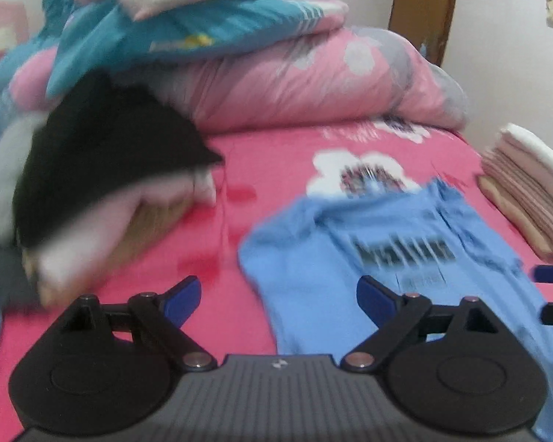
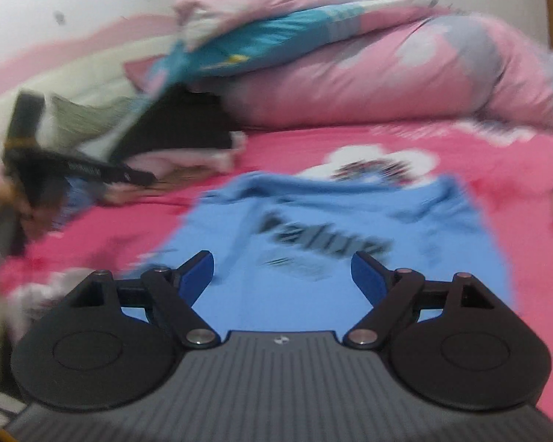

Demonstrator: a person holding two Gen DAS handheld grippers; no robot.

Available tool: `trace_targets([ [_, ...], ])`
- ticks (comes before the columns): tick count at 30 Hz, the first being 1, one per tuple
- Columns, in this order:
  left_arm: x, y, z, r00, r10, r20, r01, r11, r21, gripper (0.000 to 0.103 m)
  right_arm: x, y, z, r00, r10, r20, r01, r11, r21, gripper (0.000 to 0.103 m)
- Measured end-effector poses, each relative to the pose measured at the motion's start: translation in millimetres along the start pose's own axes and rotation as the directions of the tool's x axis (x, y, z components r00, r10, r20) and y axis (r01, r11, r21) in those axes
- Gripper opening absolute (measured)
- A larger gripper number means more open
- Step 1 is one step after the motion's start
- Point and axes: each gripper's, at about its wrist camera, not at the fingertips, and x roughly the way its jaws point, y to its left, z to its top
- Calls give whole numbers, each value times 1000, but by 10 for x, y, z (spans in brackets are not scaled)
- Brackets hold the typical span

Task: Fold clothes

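Note:
A light blue T-shirt (image 1: pixel 313 276) with dark lettering lies spread on the pink flowered bed sheet (image 1: pixel 261 169). My left gripper (image 1: pixel 278 291) hangs open over the sheet at the shirt's left edge, with nothing between its blue pads. In the right wrist view the same T-shirt (image 2: pixel 313 221) fills the middle, somewhat rumpled at its far end. My right gripper (image 2: pixel 282 270) stands open just above the shirt's near part, and nothing is held. Its blue fingertips (image 1: pixel 551 274) show at the right edge of the left wrist view. Both views are blurred.
A heap of loose clothes topped by a black garment (image 1: pixel 103 147) lies at the left. A stack of folded pale clothes (image 1: pixel 527 191) sits at the right edge of the bed. Pink and teal quilts (image 1: pixel 313 84) are piled at the back against the wall.

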Motion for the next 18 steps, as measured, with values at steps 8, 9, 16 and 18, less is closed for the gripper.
trace_targets([
  [8, -335, 352, -972, 1000, -10, -28, 5, 983, -185, 85, 276, 1202, -584, 962, 244, -126, -268, 932, -243, 52],
  [9, -377, 384, -1043, 1000, -26, -14, 22, 977, -212, 84, 348, 1321, -642, 955, 250, -157, -284, 921, -265, 51],
  [16, -552, 378, -1278, 988, -139, 67, 150, 963, -222, 83, 641, 1278, -704, 958, 189, -218, -214, 972, -99, 2],
  [18, -583, 338, -1320, 977, -193, 94, 208, 957, -202, 83, 531, 970, -654, 960, 245, -133, -232, 967, 109, 2],
])
